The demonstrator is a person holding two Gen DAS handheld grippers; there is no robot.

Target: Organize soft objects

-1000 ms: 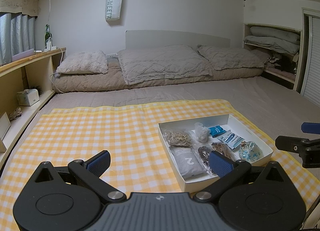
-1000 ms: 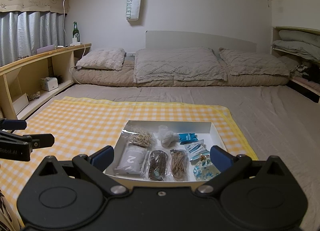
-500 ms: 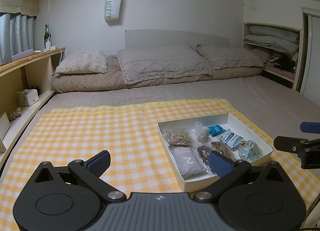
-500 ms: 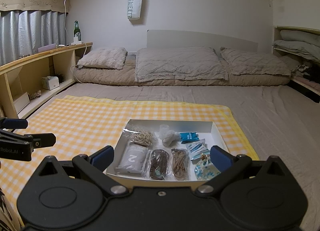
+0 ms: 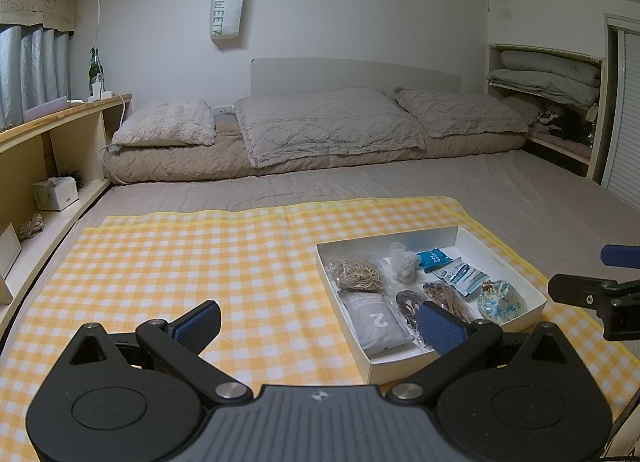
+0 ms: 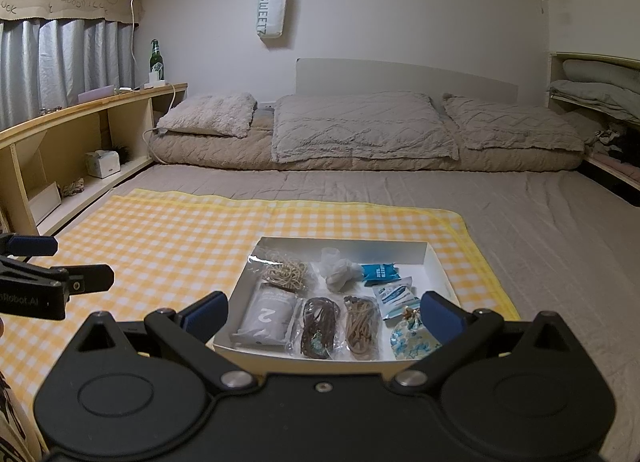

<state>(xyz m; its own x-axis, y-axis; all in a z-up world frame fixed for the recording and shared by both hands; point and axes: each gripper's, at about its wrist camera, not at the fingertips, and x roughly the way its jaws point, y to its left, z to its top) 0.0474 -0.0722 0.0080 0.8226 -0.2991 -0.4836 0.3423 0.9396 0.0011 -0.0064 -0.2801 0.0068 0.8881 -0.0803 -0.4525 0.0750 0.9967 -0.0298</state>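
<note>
A white shallow box (image 5: 516, 262) (image 6: 438, 262) lies on a yellow checked cloth (image 5: 200, 262) (image 6: 180, 246). It holds several soft items: a grey pouch marked 2 (image 5: 374, 320) (image 6: 270, 316), a bag of rubber bands (image 5: 356, 274) (image 6: 286, 272), a dark cord bag (image 6: 318, 328), a tan cord bag (image 6: 362, 326), a white wad (image 6: 338, 274), blue packets (image 6: 380, 272) and a blue floral pouch (image 5: 500, 302) (image 6: 410, 340). My left gripper (image 5: 320, 326) is open and empty, left of the box. My right gripper (image 6: 324, 314) is open and empty, just before the box's near edge.
The cloth lies on a grey bed with pillows (image 5: 328, 126) at the far end. A wooden shelf (image 6: 80, 130) runs along the left with a tissue box (image 5: 56, 194) and a green bottle (image 6: 156, 58). A closet with bedding (image 5: 548, 74) stands at right.
Both grippers have drifted slightly; the box sits a little differently in each view. Nothing was taken hold of or moved.
</note>
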